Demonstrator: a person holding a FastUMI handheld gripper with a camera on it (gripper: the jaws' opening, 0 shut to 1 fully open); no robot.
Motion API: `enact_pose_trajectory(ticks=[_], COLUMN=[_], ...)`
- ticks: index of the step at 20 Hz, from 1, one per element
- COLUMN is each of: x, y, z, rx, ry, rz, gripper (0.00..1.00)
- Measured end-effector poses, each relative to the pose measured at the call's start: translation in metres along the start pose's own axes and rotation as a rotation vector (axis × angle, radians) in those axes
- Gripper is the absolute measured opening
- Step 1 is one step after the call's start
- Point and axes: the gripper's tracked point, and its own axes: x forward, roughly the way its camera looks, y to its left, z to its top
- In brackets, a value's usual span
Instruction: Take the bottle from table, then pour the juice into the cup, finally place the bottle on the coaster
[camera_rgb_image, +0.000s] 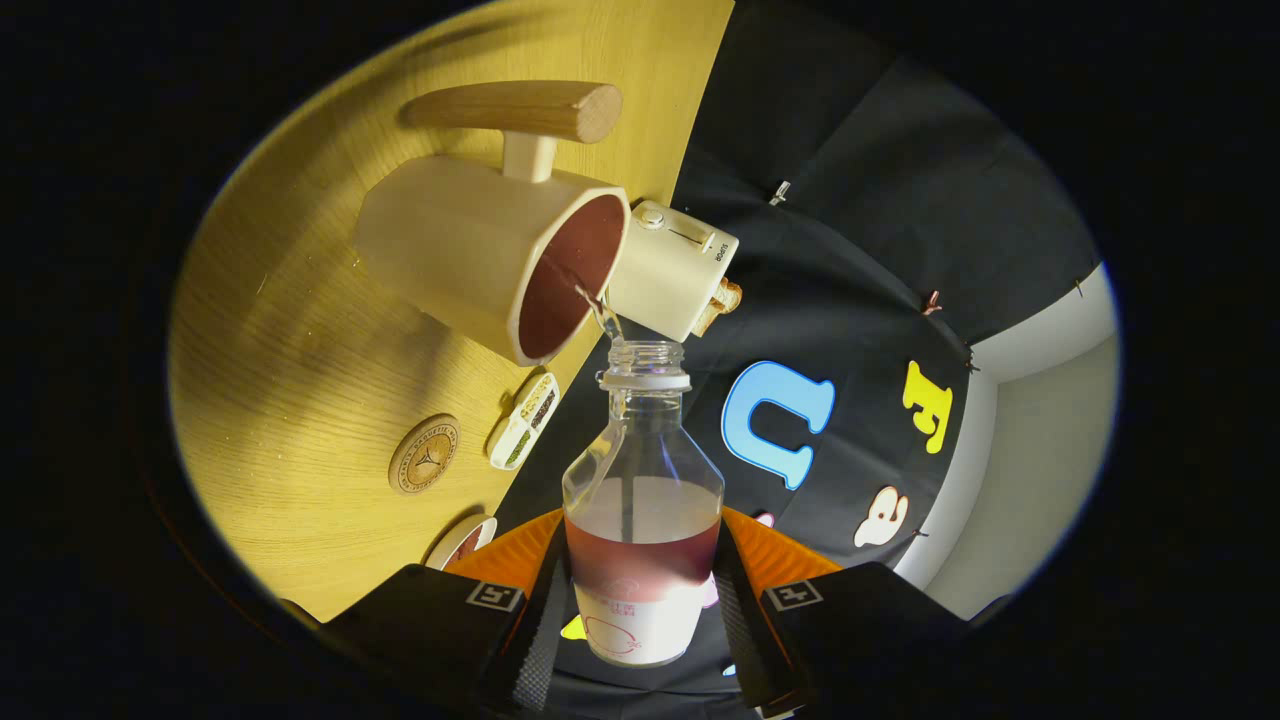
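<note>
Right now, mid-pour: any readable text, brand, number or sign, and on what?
Nothing can be quoted with confidence.
Toaster: small print beside its slider, too small to read.
Coaster: engraved text ringing an emblem, too small to read.
Bottle: faint print on its label, blurred. The gripper is shut on the bottle, tipping juice into the cup.
Gripper body: square coded markers, no words.

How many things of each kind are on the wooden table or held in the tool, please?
Bottle, tool shut on it, pouring: 1
Cup with wooden handle: 1
Toaster: 1
Round wooden coaster: 1
Seasoning box: 1
Small dish: 1
Total: 6
</note>
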Motion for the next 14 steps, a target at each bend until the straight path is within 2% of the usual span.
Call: enact_pose_trajectory(ticks=[14], x=[-0.0063], y=[0.004], z=[0.0083], rx=[-0.166], ry=[-0.058], rz=[0.003], gripper=[0.72])
